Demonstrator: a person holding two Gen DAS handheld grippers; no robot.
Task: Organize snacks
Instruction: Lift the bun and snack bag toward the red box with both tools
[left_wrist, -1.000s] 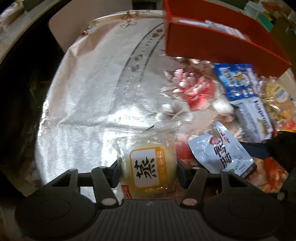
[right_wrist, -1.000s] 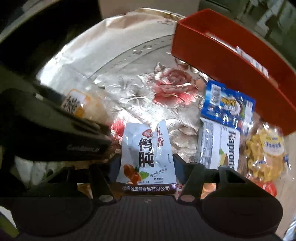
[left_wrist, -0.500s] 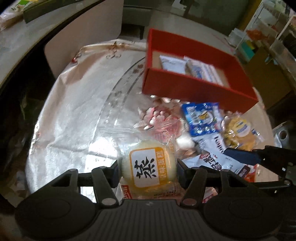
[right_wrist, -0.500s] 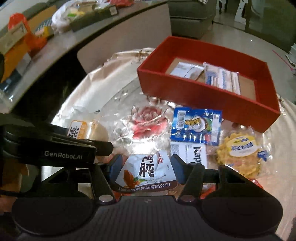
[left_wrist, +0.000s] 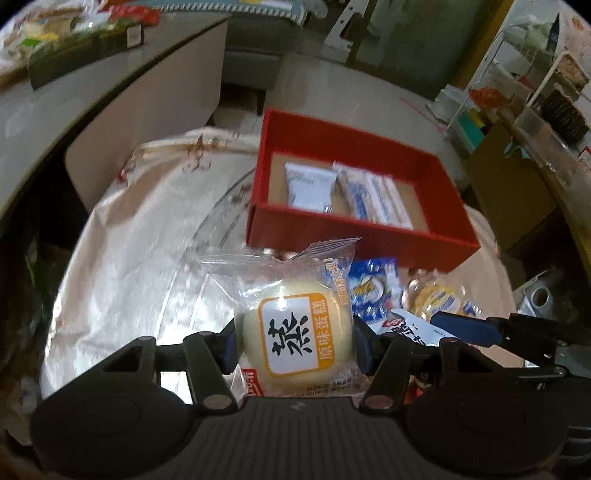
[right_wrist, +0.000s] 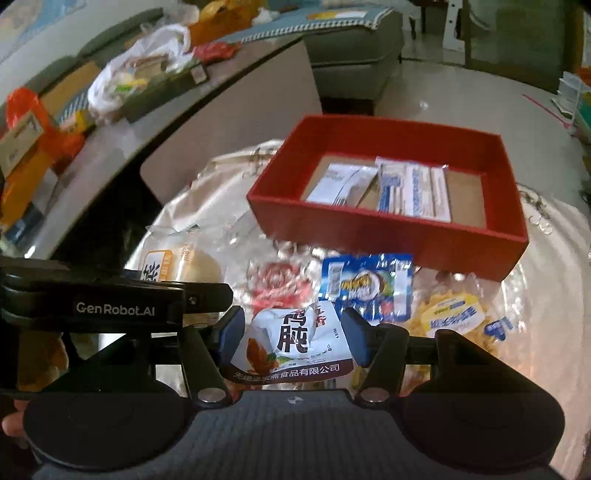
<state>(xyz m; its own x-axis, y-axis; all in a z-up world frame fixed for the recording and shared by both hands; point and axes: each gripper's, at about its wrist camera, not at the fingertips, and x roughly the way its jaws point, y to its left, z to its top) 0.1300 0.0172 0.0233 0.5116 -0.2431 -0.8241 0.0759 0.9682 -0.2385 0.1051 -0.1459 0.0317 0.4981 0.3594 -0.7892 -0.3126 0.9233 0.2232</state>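
My left gripper (left_wrist: 297, 338) is shut on a clear-wrapped yellow steamed cake (left_wrist: 295, 332) and holds it above the table, short of the red box (left_wrist: 354, 240). My right gripper (right_wrist: 291, 338) is shut on a white snack pouch with black characters (right_wrist: 295, 343), also lifted. The red box (right_wrist: 388, 232) holds a white packet (right_wrist: 343, 182) and a blue-and-white packet (right_wrist: 413, 192). The left gripper and its cake (right_wrist: 177, 264) show at the left of the right wrist view. The right gripper's blue finger (left_wrist: 465, 328) shows at the right of the left wrist view.
On the flowered tablecloth (right_wrist: 280, 284) lie a blue snack packet (right_wrist: 365, 288) and a yellow snack bag (right_wrist: 447, 314), in front of the box. A cluttered counter (right_wrist: 110, 96) runs along the left. A sofa (right_wrist: 354, 55) and shelves (left_wrist: 535, 92) stand beyond the table.
Both grippers have risen from the table with their snacks. The red box now shows from above, with its inside visible.
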